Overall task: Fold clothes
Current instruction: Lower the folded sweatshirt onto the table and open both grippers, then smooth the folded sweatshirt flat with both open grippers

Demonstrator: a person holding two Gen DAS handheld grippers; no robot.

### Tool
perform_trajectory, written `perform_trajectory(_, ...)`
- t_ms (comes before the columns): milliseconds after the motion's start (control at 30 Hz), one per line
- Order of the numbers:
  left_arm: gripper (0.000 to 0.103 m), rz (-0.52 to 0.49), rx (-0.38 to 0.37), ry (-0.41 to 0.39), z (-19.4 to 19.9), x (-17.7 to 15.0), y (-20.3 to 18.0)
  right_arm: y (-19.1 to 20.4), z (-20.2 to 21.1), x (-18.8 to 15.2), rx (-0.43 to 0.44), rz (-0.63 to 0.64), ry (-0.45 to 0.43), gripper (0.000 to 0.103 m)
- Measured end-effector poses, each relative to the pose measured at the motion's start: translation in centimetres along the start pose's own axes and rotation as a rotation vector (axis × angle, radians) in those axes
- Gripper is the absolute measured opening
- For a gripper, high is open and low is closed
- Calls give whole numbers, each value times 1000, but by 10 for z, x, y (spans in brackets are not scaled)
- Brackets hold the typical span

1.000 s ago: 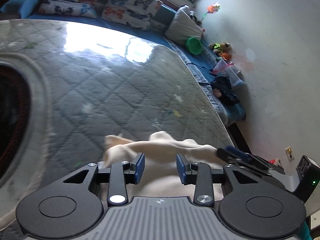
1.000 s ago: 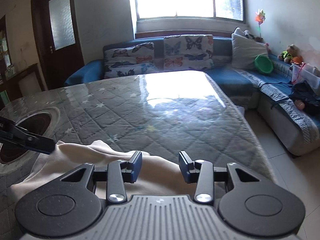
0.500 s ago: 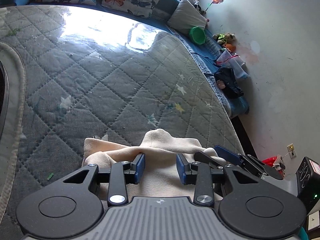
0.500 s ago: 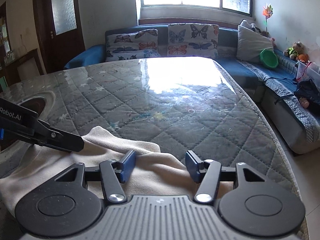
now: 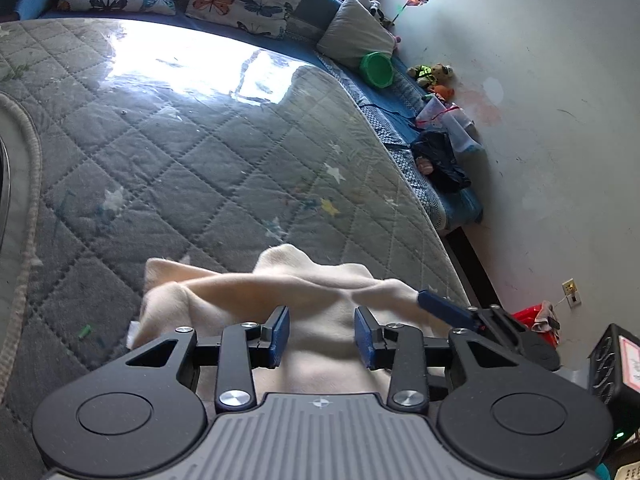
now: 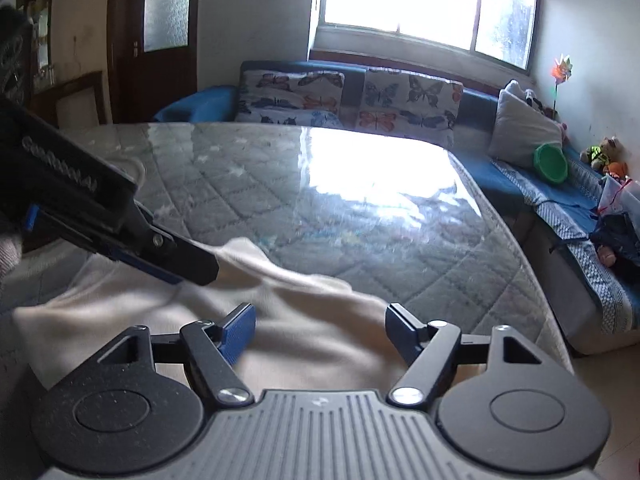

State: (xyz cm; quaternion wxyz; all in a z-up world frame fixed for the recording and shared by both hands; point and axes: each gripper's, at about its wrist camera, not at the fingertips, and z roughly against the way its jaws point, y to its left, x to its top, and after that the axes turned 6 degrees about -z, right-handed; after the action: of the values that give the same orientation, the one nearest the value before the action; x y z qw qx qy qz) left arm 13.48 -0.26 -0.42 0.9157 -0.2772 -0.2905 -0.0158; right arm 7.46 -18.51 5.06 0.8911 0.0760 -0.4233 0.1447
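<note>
Left gripper [image 5: 322, 336]: blue-padded jaws parted, nothing between them, poised over cream fleece garment [image 5: 280, 292]. Right gripper [image 6: 320, 332]: jaws spread wider, likewise released, above the same cloth. Cream fleece garment: lies rumpled on near edge of grey quilted star-patterned mattress [image 5: 200, 152], one ridge raised. Beyond mattress: blue sofa [image 6: 520, 184] bearing butterfly-print cushions [image 6: 352, 96], grey pillow [image 6: 520, 128], green plastic bowl [image 6: 551, 162]. Bright window [image 6: 420, 0] behind.

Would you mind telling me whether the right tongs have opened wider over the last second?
Yes. The right tongs have spread apart over the cream cloth; their blue pads stand much farther apart than before, measured against their own grey body.
</note>
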Motion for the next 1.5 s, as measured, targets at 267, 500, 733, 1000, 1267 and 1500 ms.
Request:
perform_trajectory(267, 38, -26, -17, -5, -4, 2, -18, 0, 20, -11, 8, -46, -22, 74)
perform_trajectory(500, 37, 9, -34, 16, -32, 7, -22, 7, 45, -28, 46, -81, -49, 74)
perform_trajectory(733, 37, 52, -26, 5, -47, 10, -15, 16, 59, -44, 85, -86, -57, 74)
perform_trajectory(1000, 39, 98, -36, -19, -48, 12, -7, 27, 69, -62, 70, -60, -79, 74)
perform_trajectory(1267, 48, 47, -24, -28, -28, 5, -16, 30, 72, -66, 65, -30, -90, 75)
perform_trajectory(1500, 59, -17, 26, -34, -2, -11, -22, 33, 78, -71, 68, -46, -102, 88)
